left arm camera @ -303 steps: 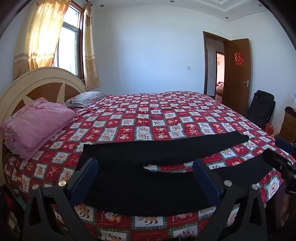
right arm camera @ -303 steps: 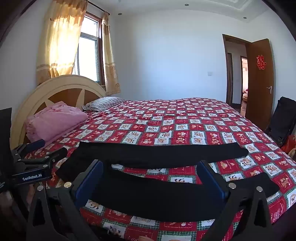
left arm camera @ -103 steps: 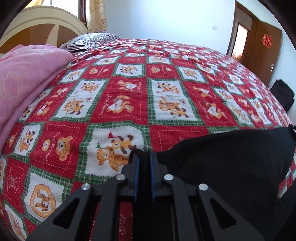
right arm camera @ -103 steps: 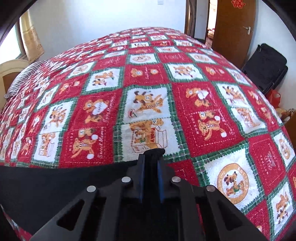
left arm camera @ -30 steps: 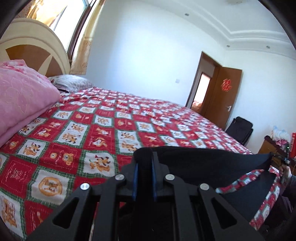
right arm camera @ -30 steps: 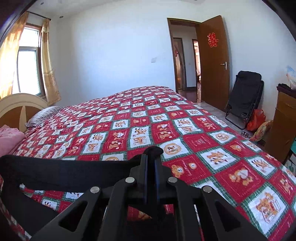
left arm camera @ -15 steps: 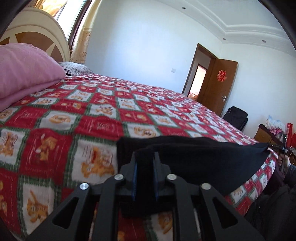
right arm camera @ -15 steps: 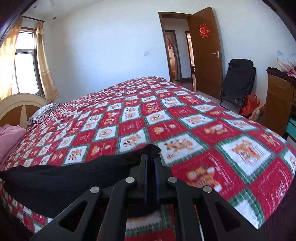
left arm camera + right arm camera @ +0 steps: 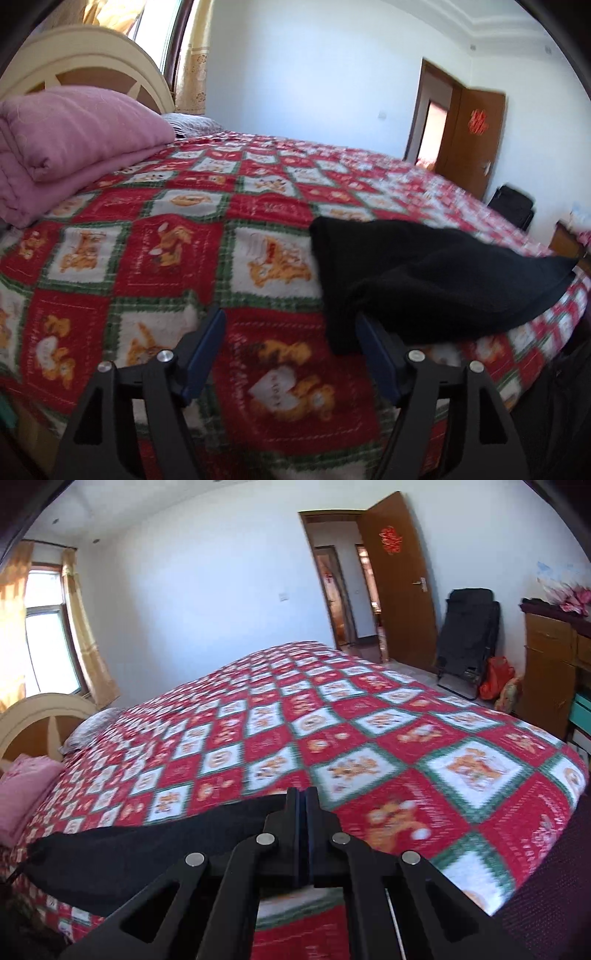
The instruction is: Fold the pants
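The black pants (image 9: 436, 280) lie folded lengthwise along the near edge of the red checked bedspread (image 9: 166, 240). My left gripper (image 9: 291, 315) hovers low over the spread, its jaws opening wide. The pants' left end droops over the tip of the right finger (image 9: 376, 354), and no pad presses on it. In the right wrist view my right gripper (image 9: 303, 801) is shut on the other end of the pants (image 9: 129, 849), and the cloth stretches away to the left from its tip.
A folded pink blanket (image 9: 74, 140) and a striped pillow (image 9: 192, 123) lie by the cream headboard (image 9: 92, 70). Past the foot of the bed are an open brown door (image 9: 399, 579), a black folding chair (image 9: 469, 635) and a wooden cabinet (image 9: 550, 664).
The left jaws have gone from shut on the pants to wide apart, letting the cloth go. Both grippers have come down toward the bed edge. The right one stays shut.
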